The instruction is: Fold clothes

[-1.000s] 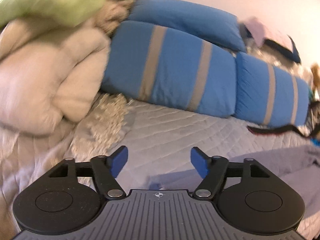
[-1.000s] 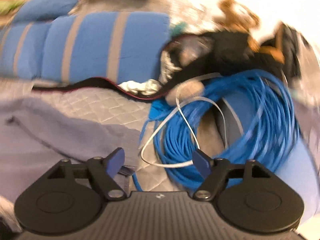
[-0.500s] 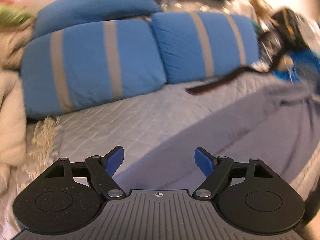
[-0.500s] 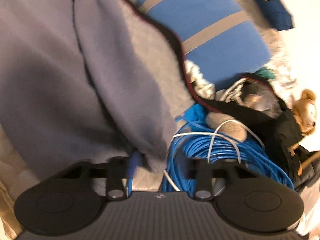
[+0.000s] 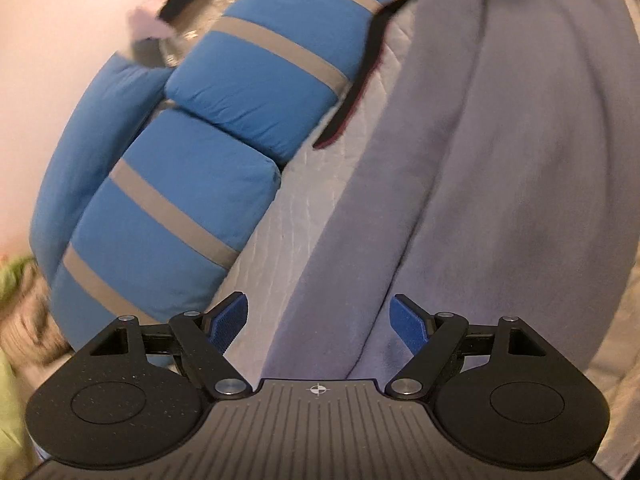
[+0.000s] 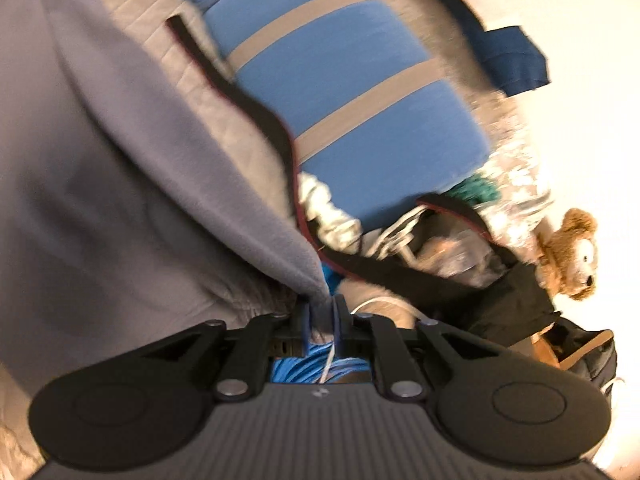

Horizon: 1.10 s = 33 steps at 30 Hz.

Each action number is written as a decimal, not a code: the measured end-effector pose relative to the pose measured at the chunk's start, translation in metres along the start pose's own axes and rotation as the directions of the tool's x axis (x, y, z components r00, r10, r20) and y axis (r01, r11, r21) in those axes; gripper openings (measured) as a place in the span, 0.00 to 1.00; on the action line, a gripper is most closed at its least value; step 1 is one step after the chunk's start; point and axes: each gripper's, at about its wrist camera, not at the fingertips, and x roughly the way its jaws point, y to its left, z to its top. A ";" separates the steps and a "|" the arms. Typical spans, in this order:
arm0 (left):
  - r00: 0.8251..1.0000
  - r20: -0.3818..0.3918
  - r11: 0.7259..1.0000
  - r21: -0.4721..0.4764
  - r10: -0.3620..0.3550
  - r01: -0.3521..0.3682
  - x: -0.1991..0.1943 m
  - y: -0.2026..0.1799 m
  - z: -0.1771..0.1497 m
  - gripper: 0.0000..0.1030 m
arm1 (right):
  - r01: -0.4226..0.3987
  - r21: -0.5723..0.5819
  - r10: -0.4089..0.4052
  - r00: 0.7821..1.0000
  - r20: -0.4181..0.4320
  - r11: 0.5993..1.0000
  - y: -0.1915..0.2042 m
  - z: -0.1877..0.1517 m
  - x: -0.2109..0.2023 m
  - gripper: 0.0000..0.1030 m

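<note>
**Inspector:** Report the right gripper.

**Operator:** My right gripper [image 6: 320, 320] has its jaws nearly together and closing, with a corner of the grey fleece garment [image 6: 120, 184] pinched between the blue pads. The cloth runs up and to the left from that corner. A thin white cord passes just beside the right pad; I cannot tell whether it is caught as well. The view is rolled hard to one side, and the gripper points somewhat downward.

**Inspector:** What lies around it?

**Operator:** Right under the fingers, a coil of blue cable [image 6: 320, 366]. Beyond the corner, a black strap with a dark red edge [image 6: 248, 108] runs along the quilted bed cover [image 6: 236, 148]. Farther off is a blue pillow with tan stripes [image 6: 352, 92], and at the far right a brown teddy bear [image 6: 572, 252] against a heap of dark things.

**Inspector:** And the left gripper?

**Operator:** My left gripper [image 5: 319, 320] stands wide open, with nothing pressed between the pads. The edge of the same garment [image 5: 500, 184] lies under and past the gap, closer to the right pad; I cannot tell if either finger touches it. This view is rolled too, pointing downward.

**Inspector:** Where does the garment lie from that side?

**Operator:** On the bed, filling the right half of the view. Bare quilted cover [image 5: 296, 224] shows to its left, then two striped blue pillows [image 5: 168, 220] along the far left.
</note>
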 end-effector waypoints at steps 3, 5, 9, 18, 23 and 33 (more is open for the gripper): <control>0.998 -0.033 0.992 0.108 0.062 -0.059 0.011 -0.013 -0.001 0.75 | 0.014 0.018 -0.014 1.000 0.016 1.000 -0.010 0.012 -0.001 0.11; 0.994 -0.057 0.983 0.160 0.097 -0.086 0.016 -0.018 -0.003 0.75 | 0.017 0.012 -0.017 1.000 0.020 1.000 -0.012 0.017 0.000 0.11; 0.987 -0.096 0.966 0.240 0.126 -0.099 0.022 -0.022 -0.008 0.75 | 0.018 0.006 -0.018 1.000 0.023 1.000 -0.013 0.020 0.001 0.11; 0.979 -0.145 0.884 0.464 0.145 -0.062 0.026 -0.024 -0.023 0.75 | 0.010 0.012 -0.010 1.000 0.014 1.000 -0.006 0.011 0.000 0.11; 0.973 -0.143 0.821 0.567 0.181 -0.069 0.033 -0.029 -0.028 0.75 | 0.008 0.017 -0.009 1.000 0.015 1.000 -0.004 0.006 0.000 0.11; 0.956 -0.155 0.790 0.604 0.247 -0.106 0.031 -0.035 -0.028 0.03 | -0.005 0.036 0.004 1.000 0.023 0.999 -0.004 -0.001 -0.001 0.11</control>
